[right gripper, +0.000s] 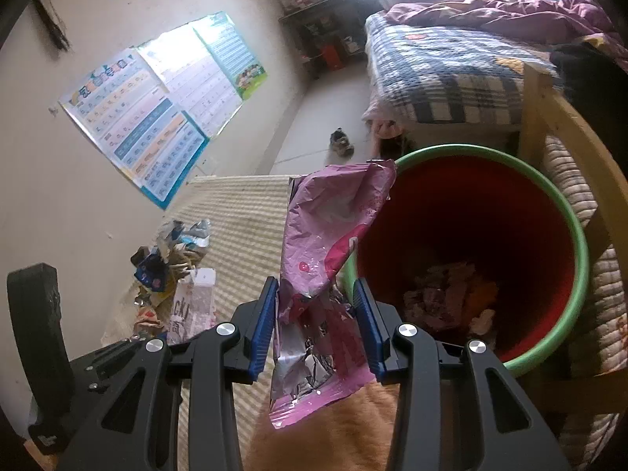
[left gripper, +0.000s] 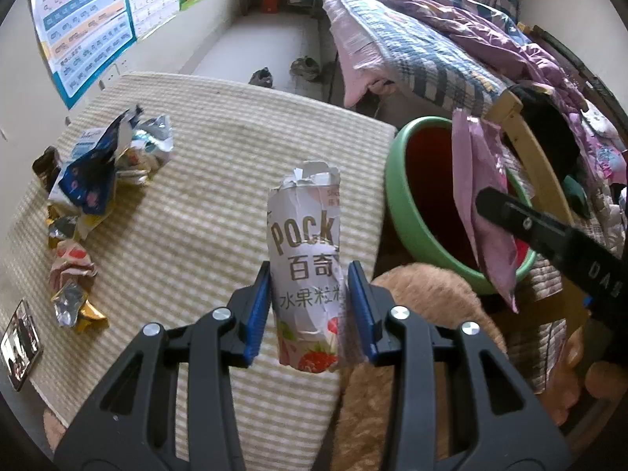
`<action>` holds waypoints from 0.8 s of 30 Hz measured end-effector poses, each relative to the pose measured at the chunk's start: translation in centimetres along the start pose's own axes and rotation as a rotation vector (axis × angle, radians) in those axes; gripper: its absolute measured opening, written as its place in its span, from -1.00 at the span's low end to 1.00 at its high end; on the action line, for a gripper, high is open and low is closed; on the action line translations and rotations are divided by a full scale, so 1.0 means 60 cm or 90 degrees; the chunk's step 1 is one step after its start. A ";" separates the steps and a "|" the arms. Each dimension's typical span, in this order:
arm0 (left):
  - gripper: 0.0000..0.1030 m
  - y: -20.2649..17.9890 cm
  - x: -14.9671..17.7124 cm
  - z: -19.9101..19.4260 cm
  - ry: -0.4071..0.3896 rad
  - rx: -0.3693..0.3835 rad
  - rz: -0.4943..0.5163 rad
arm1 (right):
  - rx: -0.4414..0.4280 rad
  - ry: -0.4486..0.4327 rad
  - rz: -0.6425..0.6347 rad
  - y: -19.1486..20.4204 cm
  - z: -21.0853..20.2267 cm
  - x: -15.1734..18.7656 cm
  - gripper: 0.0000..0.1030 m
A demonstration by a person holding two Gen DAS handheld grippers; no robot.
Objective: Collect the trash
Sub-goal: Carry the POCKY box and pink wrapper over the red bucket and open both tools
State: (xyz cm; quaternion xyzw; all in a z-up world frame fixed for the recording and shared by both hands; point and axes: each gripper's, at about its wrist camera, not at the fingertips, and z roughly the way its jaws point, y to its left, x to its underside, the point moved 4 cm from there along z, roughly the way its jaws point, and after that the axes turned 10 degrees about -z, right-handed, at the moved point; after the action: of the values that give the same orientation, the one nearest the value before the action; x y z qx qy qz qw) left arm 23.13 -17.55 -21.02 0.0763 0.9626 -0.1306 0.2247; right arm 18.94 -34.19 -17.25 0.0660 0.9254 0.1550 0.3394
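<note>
The red bin (right gripper: 482, 235) fills the right of the frame. The right hand-held gripper (right gripper: 316, 325), nearer it, is clamped on an upright pink wrapper (right gripper: 329, 243) beside its rim; the left hand-held gripper (left gripper: 310, 306) clamps a Pocky box (left gripper: 304, 251), the bin up-right.

"POCK" in gold letters shows on the torn snack box (left gripper: 304, 263), with 百奇 and 水果粒 printed beneath it. White letters "DAS" sit on the black gripper arm (left gripper: 565, 251). The wall posters (right gripper: 157, 117) are too small to read.
</note>
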 end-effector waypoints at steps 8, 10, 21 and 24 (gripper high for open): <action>-0.29 -0.065 -0.021 0.007 0.000 0.052 0.024 | 0.051 -0.019 0.041 -0.070 -0.031 -0.003 -0.24; -0.28 -0.085 -0.026 0.011 0.003 0.069 0.028 | 0.063 -0.022 0.054 -0.089 -0.038 -0.001 -0.24; -0.29 -0.195 -0.062 0.038 0.015 0.130 0.073 | 0.110 -0.016 0.101 -0.163 -0.062 0.022 -0.24; -0.28 -0.216 -0.069 0.041 0.013 0.134 0.087 | 0.113 -0.014 0.104 -0.169 -0.062 0.024 -0.24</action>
State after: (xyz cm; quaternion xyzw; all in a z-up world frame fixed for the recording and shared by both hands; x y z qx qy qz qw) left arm 25.15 -30.98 -18.43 0.1663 0.9383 -0.2144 0.2144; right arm 15.23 -44.32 -18.80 0.1726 0.9232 0.0989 0.3289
